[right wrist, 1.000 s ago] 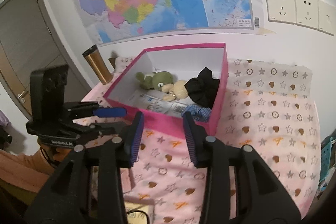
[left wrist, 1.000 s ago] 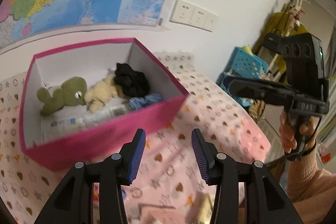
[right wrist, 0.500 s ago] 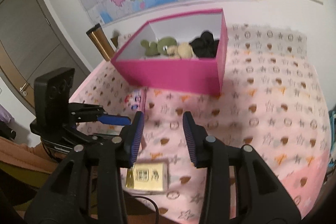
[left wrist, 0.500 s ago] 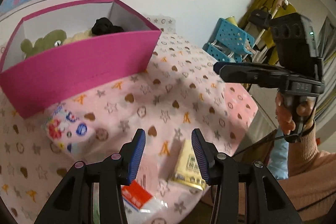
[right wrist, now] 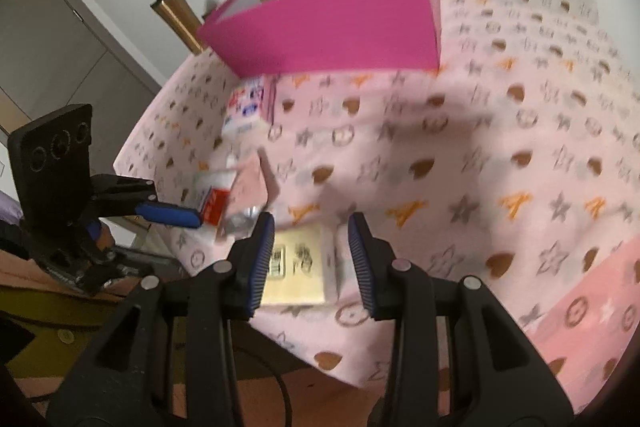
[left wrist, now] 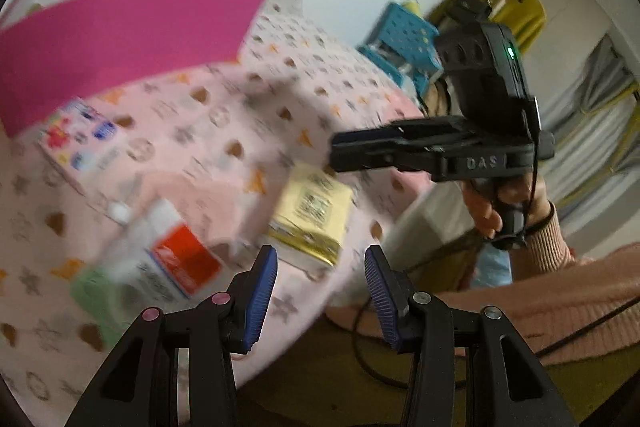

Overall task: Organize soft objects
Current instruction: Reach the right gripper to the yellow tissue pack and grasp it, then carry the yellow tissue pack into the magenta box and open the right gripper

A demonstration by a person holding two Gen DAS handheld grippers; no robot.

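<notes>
Left wrist view, blurred. Left gripper: jaws apart, nothing between the blue ribbed pads, hanging over the near edge of a table under a pink star-and-heart patterned cloth. On the cloth just ahead lies a yellow-and-gold soft tissue pack; left of it a clear packet with a red-and-white label, a green soft item at the cloth's edge, and a white pack printed with red and blue figures close in front of the open magenta cardboard box. Right gripper is held out over the table's right side by a hand in a pink ribbed sleeve.

Right wrist view. Right gripper jaws parted and empty, poised above the yellow pack. Left gripper enters from the left, close by the red-labelled packet. The magenta box sits at the far side, a dark soft item just visible inside.
</notes>
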